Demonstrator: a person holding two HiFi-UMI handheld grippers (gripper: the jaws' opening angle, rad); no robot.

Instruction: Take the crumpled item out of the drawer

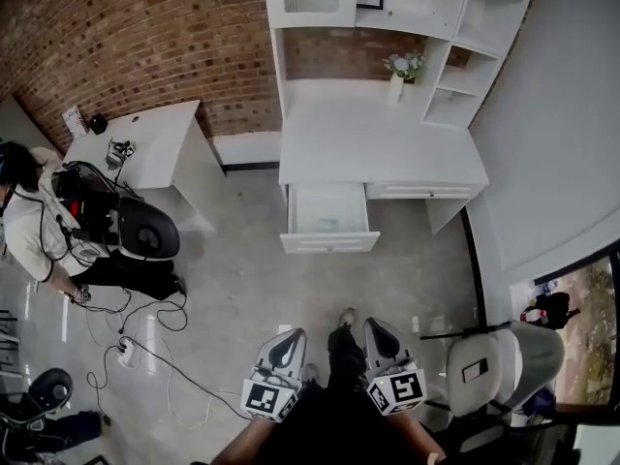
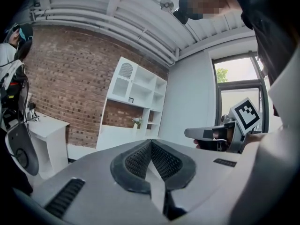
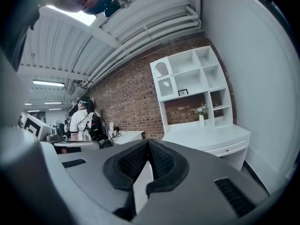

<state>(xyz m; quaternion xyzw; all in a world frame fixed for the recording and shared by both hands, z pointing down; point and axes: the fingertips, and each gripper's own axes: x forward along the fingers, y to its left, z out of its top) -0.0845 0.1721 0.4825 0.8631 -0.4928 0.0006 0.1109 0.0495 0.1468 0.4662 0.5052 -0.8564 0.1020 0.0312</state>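
In the head view, the white desk [image 1: 383,134] stands against the brick wall with its left drawer [image 1: 327,219] pulled open. Inside the drawer is a faint pale patch [image 1: 331,224], too small to make out. Both grippers are held low and close to my body, far back from the desk. My left gripper [image 1: 291,338] is shut with nothing in it, and its ribbed pads meet at the tips [image 2: 151,143]. My right gripper [image 1: 379,326] is also shut and empty, its jaws pressed together [image 3: 148,142]. Both point up towards the room.
A person [image 1: 31,223] stands at the left beside a dark chair [image 1: 147,231] and a small white table [image 1: 145,143]. Cables [image 1: 145,352] trail over the floor. A white chair [image 1: 496,361] stands at my right. A vase of flowers [image 1: 402,69] sits on the desk.
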